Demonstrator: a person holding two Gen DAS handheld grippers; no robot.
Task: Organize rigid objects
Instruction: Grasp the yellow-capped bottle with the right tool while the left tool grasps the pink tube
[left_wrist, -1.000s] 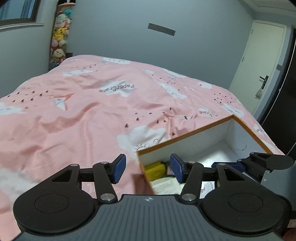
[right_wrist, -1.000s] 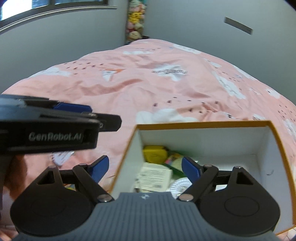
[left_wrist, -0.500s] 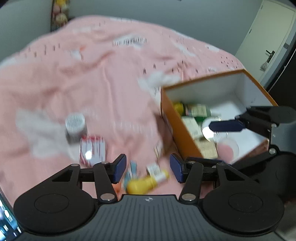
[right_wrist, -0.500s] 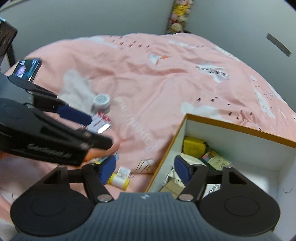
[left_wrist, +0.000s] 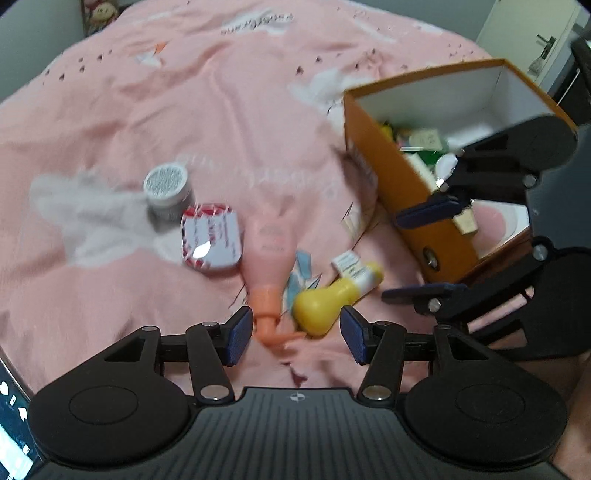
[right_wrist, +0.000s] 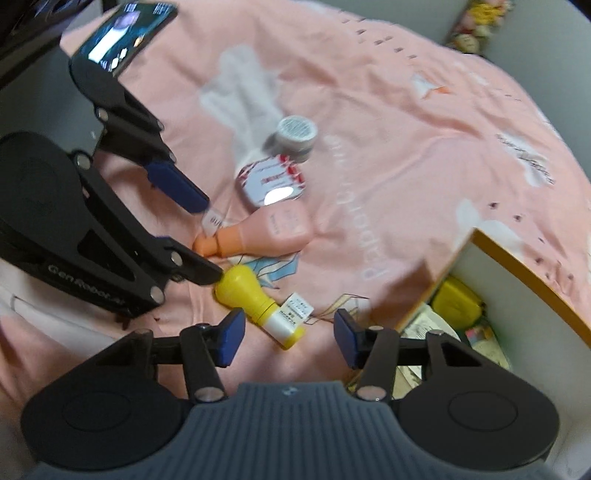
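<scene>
On the pink bedspread lie a grey round jar, a red-and-white tin, a pink bottle with an orange cap and a yellow bottle. My left gripper is open and straddles the orange cap, its lower finger beside the yellow bottle's base. My right gripper hangs over the yellow bottle's white neck end, jaws closing, pads apart from it.
An orange box with white inner walls stands to the right, holding several small items. A lit phone lies on the bed's left edge. Pale blue paper lies under the bottles. A door and grey walls are behind.
Both grippers tipped down from the bed and box toward the loose items. The right gripper rolled and its jaws narrowed. The left gripper's opening looks the same.
</scene>
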